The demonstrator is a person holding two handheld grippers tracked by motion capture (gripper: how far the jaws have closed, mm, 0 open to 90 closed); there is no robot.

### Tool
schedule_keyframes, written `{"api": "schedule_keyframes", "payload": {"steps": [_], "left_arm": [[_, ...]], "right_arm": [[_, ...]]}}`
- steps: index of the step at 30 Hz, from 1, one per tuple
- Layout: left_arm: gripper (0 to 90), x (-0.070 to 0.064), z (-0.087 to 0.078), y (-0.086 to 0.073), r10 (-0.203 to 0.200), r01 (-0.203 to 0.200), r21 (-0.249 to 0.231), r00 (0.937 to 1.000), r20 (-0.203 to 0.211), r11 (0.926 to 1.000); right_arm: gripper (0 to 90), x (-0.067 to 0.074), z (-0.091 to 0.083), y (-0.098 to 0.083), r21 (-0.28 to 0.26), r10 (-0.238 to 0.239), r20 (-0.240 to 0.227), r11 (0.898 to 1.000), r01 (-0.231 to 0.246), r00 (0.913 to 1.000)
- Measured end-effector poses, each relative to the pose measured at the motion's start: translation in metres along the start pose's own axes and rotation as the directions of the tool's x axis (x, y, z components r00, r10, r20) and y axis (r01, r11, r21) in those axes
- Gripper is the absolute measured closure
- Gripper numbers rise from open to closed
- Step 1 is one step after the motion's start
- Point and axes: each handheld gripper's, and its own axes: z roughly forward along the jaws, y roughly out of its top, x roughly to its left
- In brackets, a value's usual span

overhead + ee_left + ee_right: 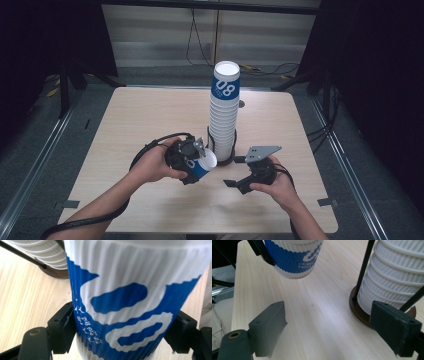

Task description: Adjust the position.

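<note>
- My left tool (192,162) is clamped on a blue-and-white ripple paper cup (202,166), one jaw on each side of its wall; in the left gripper view the cup (130,302) stands between the two black jaws with its ribbed skin pressed against both.
- In the high view the cup lies tilted in that tool, its white open mouth turned toward the stack, and it is held above the counter (150,115), just to the left of the stack's foot.
- In the right gripper view the same cup (293,260) hangs clear of the wood, its base not touching the counter (317,315).
- My left hand (152,167) wraps the left tool's body from the left, with the cable looping back over my forearm.
- My right tool (240,172) has its jaws well apart and grips nothing; in the right gripper view its two dark pads stand wide, with bare wood between them (328,327).
- My right hand (275,185) holds that tool low over the counter, just right of the stack's foot, the grey three-cornered plate on top.
- The tall stack of white ripple cups (223,117) stands upright on a dark round base (225,161) near the counter's middle, thin black rods rising beside it; its top cup shows a blue band with white figures.
- In the right gripper view the stack (394,277) and its brown base (362,312) sit close before the right-hand pad, apart from it.
- The held cup and the stack are near each other but not touching.
</note>
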Motion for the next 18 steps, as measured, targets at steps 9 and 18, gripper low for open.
{"api": "schedule_keyframes", "payload": {"steps": [9, 18], "left_arm": [[22.6, -0.002, 0.004, 0.007, 0.038, -0.038, 0.043, 0.9993, 0.005, 0.9983], [22.5, -0.006, 0.010, 0.016, 0.070, -0.071, 0.083, 0.9973, 0.023, 0.9940]], "right_arm": [[12.9, 0.002, 0.001, 0.002, -0.007, -0.005, -0.012, 1.000, 0.005, 0.9999], [12.9, 0.002, 0.002, 0.002, -0.015, -0.005, -0.024, 1.000, 0.004, 0.9997]]}}
